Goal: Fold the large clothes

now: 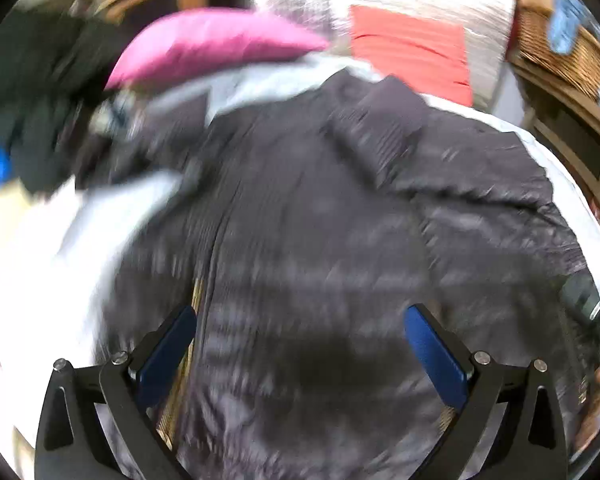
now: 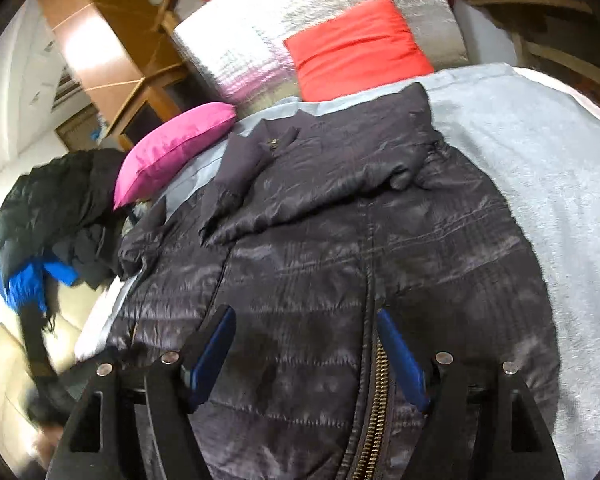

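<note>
At the near edge of the bed, the right gripper (image 2: pixel 306 354) hangs with jaws spread wide and holding nothing, over the dark quilted jacket (image 2: pixel 340 248) beside its brass zipper (image 2: pixel 374 412). The left gripper (image 1: pixel 300 354), blurred, is likewise released above the jacket. The jacket lies spread across the pale blue blanket (image 2: pixel 540 168), one sleeve folded over its chest. At the bed's left edge sits a pink pillow (image 2: pixel 176 144), a heap of dark clothes (image 2: pixel 60 208) beside it. At the far edge, a red cushion (image 2: pixel 356 48).
</note>
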The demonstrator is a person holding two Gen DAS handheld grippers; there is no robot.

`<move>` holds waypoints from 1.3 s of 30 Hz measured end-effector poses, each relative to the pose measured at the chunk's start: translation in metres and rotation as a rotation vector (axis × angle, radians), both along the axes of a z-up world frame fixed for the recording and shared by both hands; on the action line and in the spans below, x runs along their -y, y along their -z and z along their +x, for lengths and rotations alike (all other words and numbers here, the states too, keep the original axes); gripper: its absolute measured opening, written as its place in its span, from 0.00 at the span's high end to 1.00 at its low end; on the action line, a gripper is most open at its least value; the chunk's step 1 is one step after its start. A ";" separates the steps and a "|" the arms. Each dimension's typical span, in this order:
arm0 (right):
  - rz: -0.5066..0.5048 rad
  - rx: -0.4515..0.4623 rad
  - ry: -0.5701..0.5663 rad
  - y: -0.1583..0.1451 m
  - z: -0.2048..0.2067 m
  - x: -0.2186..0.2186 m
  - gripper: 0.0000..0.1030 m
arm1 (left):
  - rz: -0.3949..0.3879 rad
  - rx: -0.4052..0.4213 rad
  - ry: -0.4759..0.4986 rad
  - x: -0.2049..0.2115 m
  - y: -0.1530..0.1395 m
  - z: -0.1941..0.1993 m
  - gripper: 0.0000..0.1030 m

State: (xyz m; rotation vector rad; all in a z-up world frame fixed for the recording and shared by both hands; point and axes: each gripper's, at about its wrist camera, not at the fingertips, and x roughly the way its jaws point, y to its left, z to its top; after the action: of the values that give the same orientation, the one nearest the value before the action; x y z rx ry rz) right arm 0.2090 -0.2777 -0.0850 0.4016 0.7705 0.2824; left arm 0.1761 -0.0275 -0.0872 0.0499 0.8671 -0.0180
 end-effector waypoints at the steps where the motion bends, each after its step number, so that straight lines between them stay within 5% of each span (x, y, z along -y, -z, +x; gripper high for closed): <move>1: -0.018 0.026 -0.016 0.003 -0.002 -0.006 0.26 | 0.035 0.021 0.025 0.011 -0.011 0.010 0.00; 7: 0.034 0.042 -0.050 0.017 -0.009 -0.001 0.25 | 0.178 0.013 0.088 0.071 -0.029 0.100 0.00; 15: 0.081 0.015 -0.040 0.020 -0.003 0.003 0.25 | 0.336 -0.111 0.057 0.106 0.012 0.188 0.05; 16: 0.078 0.015 -0.042 0.021 -0.003 0.002 0.25 | 0.305 -0.112 0.026 0.096 0.012 0.192 0.18; 19: 0.085 0.011 -0.042 0.022 0.000 0.002 0.25 | 0.032 -0.089 -0.057 0.052 0.000 0.187 0.35; 22: 0.084 0.009 -0.039 0.022 0.001 0.001 0.25 | -0.153 -0.038 -0.177 0.007 -0.002 0.171 0.38; 25: 0.071 0.009 -0.039 0.023 0.001 -0.001 0.25 | -0.338 -0.088 -0.262 -0.030 0.013 0.163 0.38; 32: 0.063 0.012 -0.037 0.023 0.002 -0.002 0.25 | -0.490 -0.142 -0.293 -0.063 0.037 0.156 0.38; 39: 0.115 0.003 -0.039 0.024 0.000 0.006 0.25 | -0.455 -0.112 -0.231 -0.060 0.050 0.162 0.53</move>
State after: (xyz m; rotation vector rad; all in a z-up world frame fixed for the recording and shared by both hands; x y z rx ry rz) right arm 0.2088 -0.2833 -0.1088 0.4946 0.7621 0.3652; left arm 0.3380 0.0323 -0.1374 -0.4813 0.9591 -0.0018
